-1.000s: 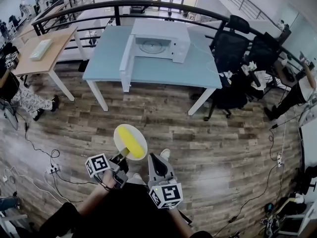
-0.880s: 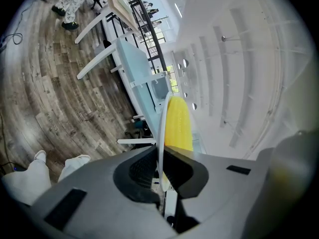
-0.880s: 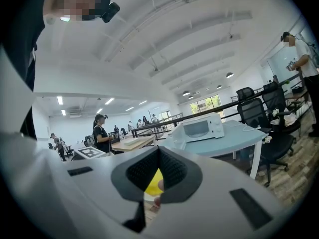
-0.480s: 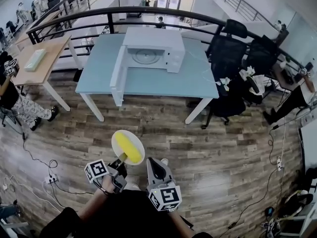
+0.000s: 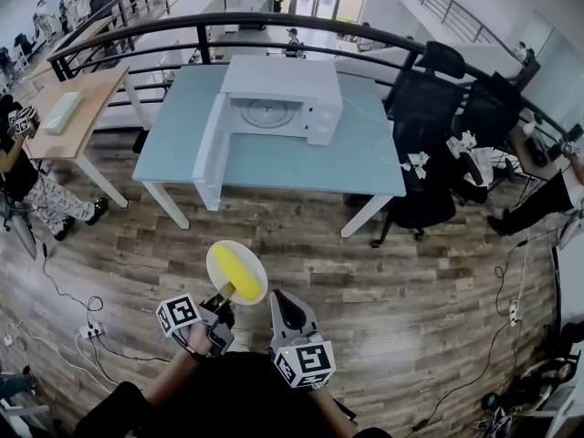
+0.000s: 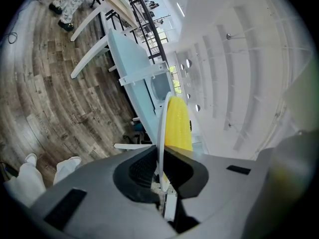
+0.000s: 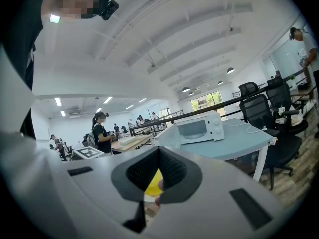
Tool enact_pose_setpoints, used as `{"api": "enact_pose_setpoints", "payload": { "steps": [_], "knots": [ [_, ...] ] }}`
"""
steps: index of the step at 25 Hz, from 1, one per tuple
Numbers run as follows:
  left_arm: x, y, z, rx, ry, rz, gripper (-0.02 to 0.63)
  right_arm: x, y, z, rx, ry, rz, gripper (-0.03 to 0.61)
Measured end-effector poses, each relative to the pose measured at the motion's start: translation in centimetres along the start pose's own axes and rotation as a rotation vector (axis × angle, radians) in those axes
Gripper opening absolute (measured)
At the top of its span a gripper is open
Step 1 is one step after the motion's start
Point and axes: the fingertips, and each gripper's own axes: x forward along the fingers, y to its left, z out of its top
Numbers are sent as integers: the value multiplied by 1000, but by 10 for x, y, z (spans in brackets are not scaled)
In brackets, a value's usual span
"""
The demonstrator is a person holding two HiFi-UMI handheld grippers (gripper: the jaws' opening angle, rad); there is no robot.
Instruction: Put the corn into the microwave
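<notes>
A yellow corn cob (image 5: 235, 268) lies on a white plate (image 5: 222, 255) that I carry above the wooden floor. My left gripper (image 5: 222, 297) is shut on the plate's near rim; in the left gripper view the plate (image 6: 162, 128) stands edge-on between the jaws with the corn (image 6: 178, 123) beside it. My right gripper (image 5: 278, 301) is to the right of the plate, shut with nothing in it (image 7: 158, 171). The white microwave (image 5: 283, 85) stands ahead on a light blue table (image 5: 274, 162), its door (image 5: 212, 149) swung open to the left and its turntable showing.
Black office chairs (image 5: 424, 89) crowd the table's right end. A wooden table (image 5: 68, 108) and a seated person (image 5: 18, 153) are at the left. Cables and a power strip (image 5: 91, 329) lie on the floor at the left. A railing (image 5: 182, 27) runs behind the tables.
Both grippers and the plate with the corn have travelled towards the blue table, and the table and microwave now look nearer. The left grip on the plate is unchanged.
</notes>
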Motion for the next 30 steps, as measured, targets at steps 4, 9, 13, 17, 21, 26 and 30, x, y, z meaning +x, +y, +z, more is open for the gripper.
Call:
{"api": "enact_pose_setpoints", "payload": {
  "steps": [4, 9, 13, 17, 21, 26, 30],
  "knots": [
    [18, -7, 6, -6, -17, 5, 26, 11, -19, 9, 3, 3, 7, 8],
    [42, -15, 12, -14, -50, 16, 26, 26, -42, 22, 6, 1, 51, 8],
    [59, -24, 18, -20, -77, 22, 26, 39, -60, 33, 4, 3, 80, 8],
    [77, -32, 23, -25, -106, 26, 26, 48, -80, 43, 0, 6, 101, 8],
    [98, -40, 27, -39, -137, 30, 26, 56, -103, 50, -1, 20, 124, 8],
    [122, -47, 33, -49, -182, 32, 26, 65, -131, 52, -10, 52, 145, 8],
    [138, -53, 38, -55, -216, 35, 26, 68, -150, 57, -21, 61, 164, 8]
  ]
}}
